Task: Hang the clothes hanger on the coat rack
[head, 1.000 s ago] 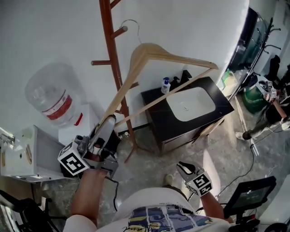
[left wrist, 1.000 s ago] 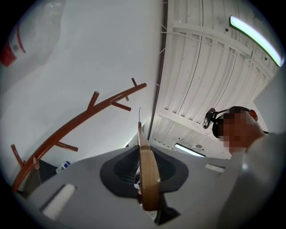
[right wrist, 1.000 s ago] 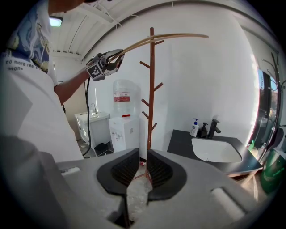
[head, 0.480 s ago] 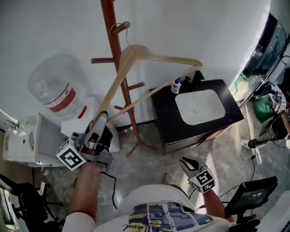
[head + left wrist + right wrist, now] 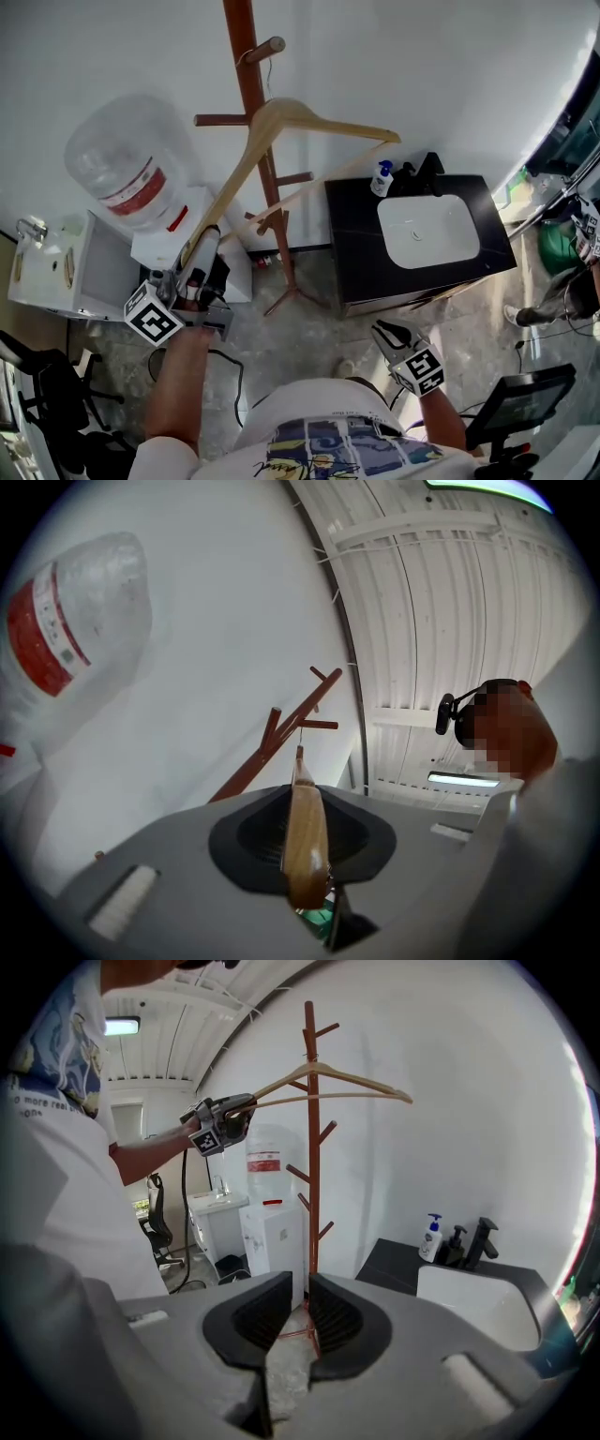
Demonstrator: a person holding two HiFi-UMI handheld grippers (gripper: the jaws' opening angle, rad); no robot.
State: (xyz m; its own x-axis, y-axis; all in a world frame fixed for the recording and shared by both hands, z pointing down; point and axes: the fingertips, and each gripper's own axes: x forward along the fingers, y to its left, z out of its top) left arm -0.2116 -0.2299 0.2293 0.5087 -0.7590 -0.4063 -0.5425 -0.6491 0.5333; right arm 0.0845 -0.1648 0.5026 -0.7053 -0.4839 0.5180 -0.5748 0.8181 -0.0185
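**Hanger hook up at the coat rack's top peg, left gripper clamped on the hanger's arm end**

I have the left gripper (image 5: pixel 207 242) closed on the low end of the wooden hanger (image 5: pixel 281 114), using its length to reach high. Its wire hook (image 5: pixel 300 735) lies at an upper peg (image 5: pixel 267 47) of the coat rack (image 5: pixel 251 84), beside the pole; I cannot tell if it is seated. The right gripper (image 5: pixel 386 330), jaws slightly apart and empty, hangs low, clear of the swing.
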